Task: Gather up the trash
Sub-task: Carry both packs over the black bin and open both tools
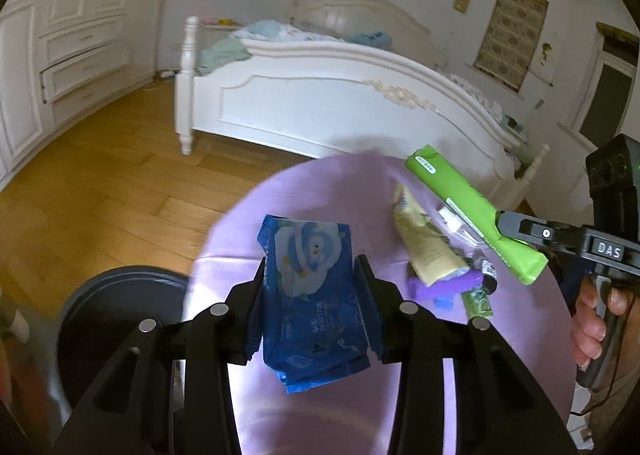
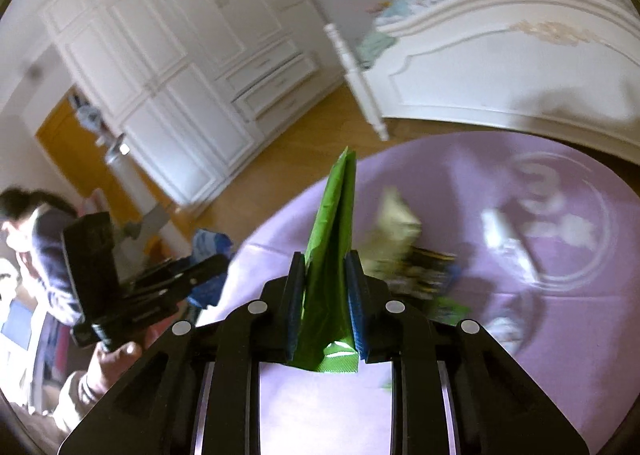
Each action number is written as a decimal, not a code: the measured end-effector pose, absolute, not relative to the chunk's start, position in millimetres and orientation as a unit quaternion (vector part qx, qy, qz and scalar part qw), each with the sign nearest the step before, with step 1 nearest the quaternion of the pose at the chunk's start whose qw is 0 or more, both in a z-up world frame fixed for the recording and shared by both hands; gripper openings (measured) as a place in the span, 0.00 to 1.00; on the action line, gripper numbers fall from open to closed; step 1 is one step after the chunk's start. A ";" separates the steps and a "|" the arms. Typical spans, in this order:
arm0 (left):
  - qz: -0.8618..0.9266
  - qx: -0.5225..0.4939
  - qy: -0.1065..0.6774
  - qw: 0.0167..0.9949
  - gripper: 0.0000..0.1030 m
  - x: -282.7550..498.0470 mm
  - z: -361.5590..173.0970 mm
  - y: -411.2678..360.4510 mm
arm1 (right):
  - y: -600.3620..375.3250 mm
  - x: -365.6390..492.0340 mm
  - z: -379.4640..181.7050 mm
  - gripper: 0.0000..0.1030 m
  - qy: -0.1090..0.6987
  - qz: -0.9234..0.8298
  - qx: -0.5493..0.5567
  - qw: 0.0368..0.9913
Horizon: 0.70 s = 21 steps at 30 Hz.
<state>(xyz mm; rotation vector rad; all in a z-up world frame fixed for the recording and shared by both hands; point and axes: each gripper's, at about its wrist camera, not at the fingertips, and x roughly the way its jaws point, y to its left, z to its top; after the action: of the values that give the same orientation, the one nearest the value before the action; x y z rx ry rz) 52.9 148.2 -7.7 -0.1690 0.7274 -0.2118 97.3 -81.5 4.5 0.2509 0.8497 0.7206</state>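
My left gripper [image 1: 314, 267] is shut on a blue wet-wipe packet [image 1: 310, 295] and holds it above the round purple table [image 1: 320, 191]. My right gripper [image 2: 325, 261] is shut on a flat green packet [image 2: 334, 239], lifted over the table; the green packet also shows in the left wrist view [image 1: 472, 207] with the right gripper [image 1: 505, 226] at its end. A pale yellow pouch [image 1: 424, 243], a purple item [image 1: 448, 285] and a small green wrapper [image 1: 478, 301] lie on the table. The left gripper [image 2: 218, 267] shows in the right wrist view with the blue packet [image 2: 210, 243].
A dark round bin [image 1: 120, 311] stands on the wood floor left of the table. A white bed [image 1: 328, 95] is behind the table, and white wardrobes [image 1: 60, 35] line the left wall. A small white bottle-like item [image 2: 504, 235] lies on the table, blurred.
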 end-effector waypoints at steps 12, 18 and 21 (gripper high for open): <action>-0.009 -0.145 0.348 0.926 0.40 -2.1 -23.8 258.6 | 67.1 72.0 -0.8 0.21 0.439 0.426 0.049 0.790; 0.021 -0.167 0.359 0.918 0.40 -15.4 -42.0 294.6 | 128.3 72.6 -13.3 0.21 0.461 0.444 0.028 0.768; 0.024 -0.175 0.362 0.915 0.40 -18.1 -48.8 303.6 | 149.0 72.9 -18.1 0.21 0.467 0.448 0.016 0.762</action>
<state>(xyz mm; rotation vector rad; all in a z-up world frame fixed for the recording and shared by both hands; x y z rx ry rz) -18.1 303.6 -48.8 -0.3607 0.7443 0.0502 72.9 149.0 -18.1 0.0357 1.0152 0.9750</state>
